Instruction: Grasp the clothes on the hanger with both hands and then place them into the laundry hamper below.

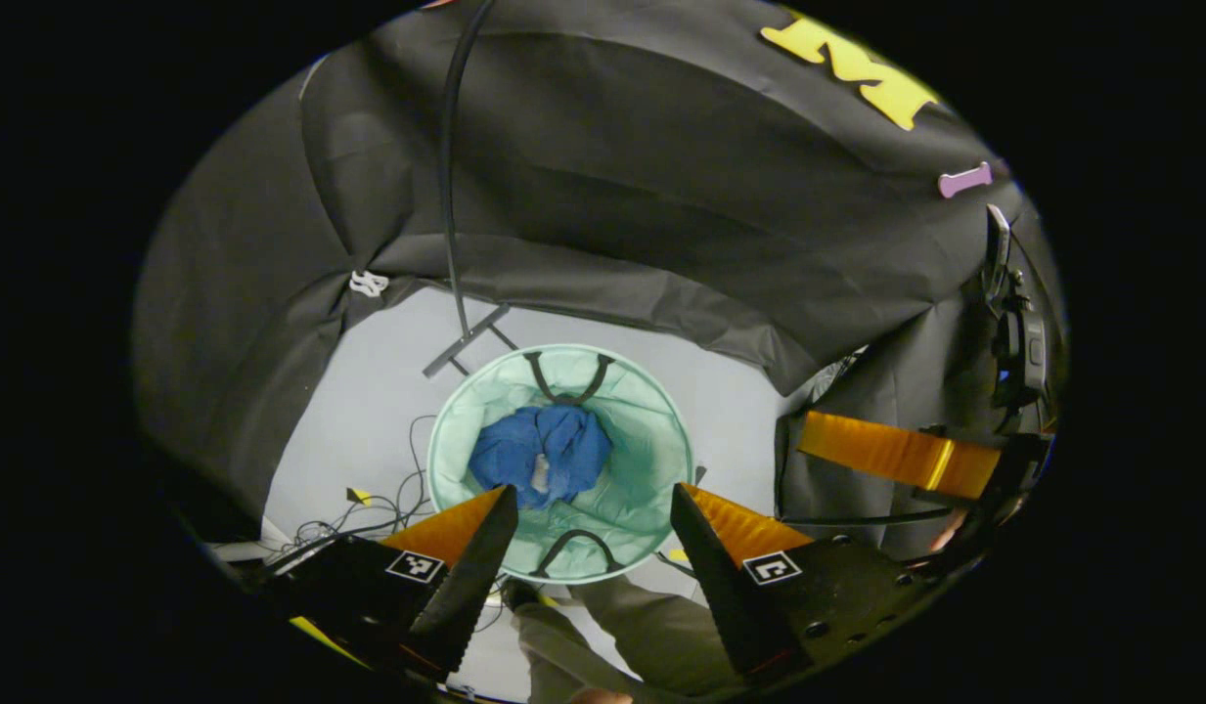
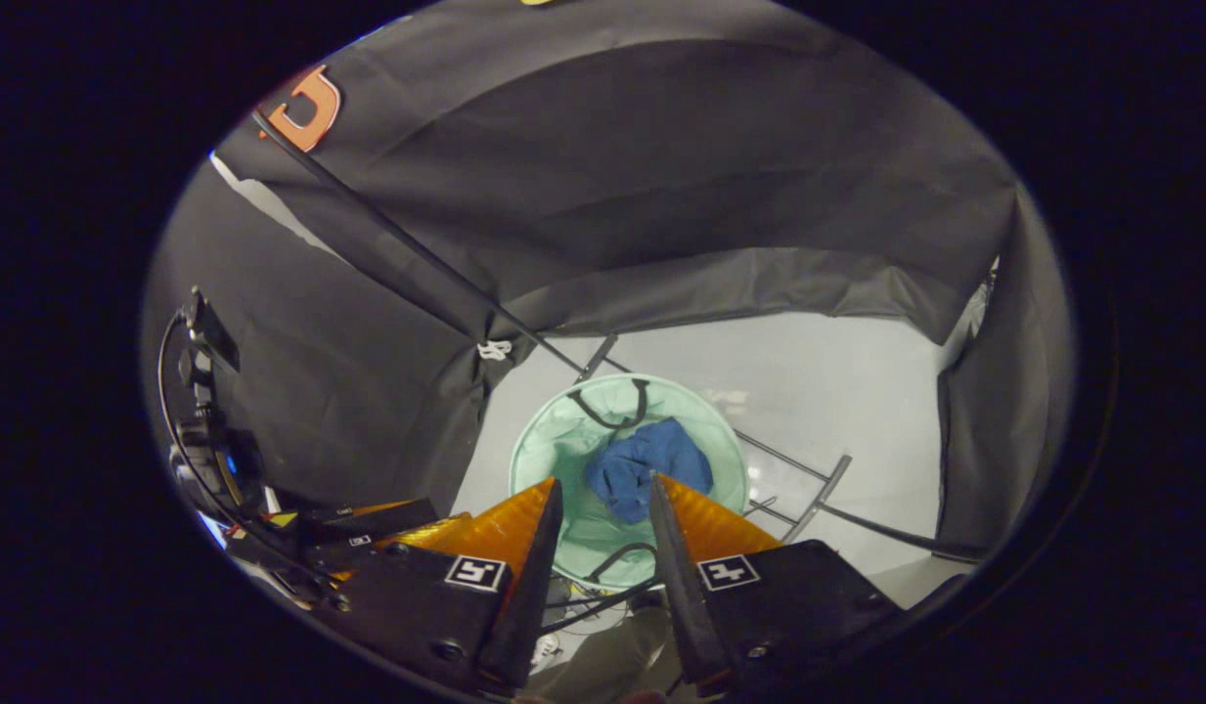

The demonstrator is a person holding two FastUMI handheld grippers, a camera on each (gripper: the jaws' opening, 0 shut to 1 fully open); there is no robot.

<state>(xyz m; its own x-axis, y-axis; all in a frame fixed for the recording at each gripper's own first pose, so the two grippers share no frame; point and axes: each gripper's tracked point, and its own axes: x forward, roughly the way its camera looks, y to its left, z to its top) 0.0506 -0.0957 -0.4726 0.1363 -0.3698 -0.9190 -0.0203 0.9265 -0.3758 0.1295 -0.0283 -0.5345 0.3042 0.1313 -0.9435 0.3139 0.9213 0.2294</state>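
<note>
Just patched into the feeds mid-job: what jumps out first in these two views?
The round, pale green fabric laundry hamper stands open on the light floor below both grippers, with a crumpled blue garment lying inside it. The left gripper hangs above the hamper with its fingers wide apart and empty; the right gripper is also open, more narrowly. A thin black stand pole rises behind the hamper.

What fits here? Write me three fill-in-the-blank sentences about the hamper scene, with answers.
1. The blue clothes lie crumpled inside the pale green ____.
2. The left gripper hovers above the hamper with its jaws ____ and nothing between them.
3. The hamper stands on the pale ____.

Missing words: hamper; open; floor
</note>
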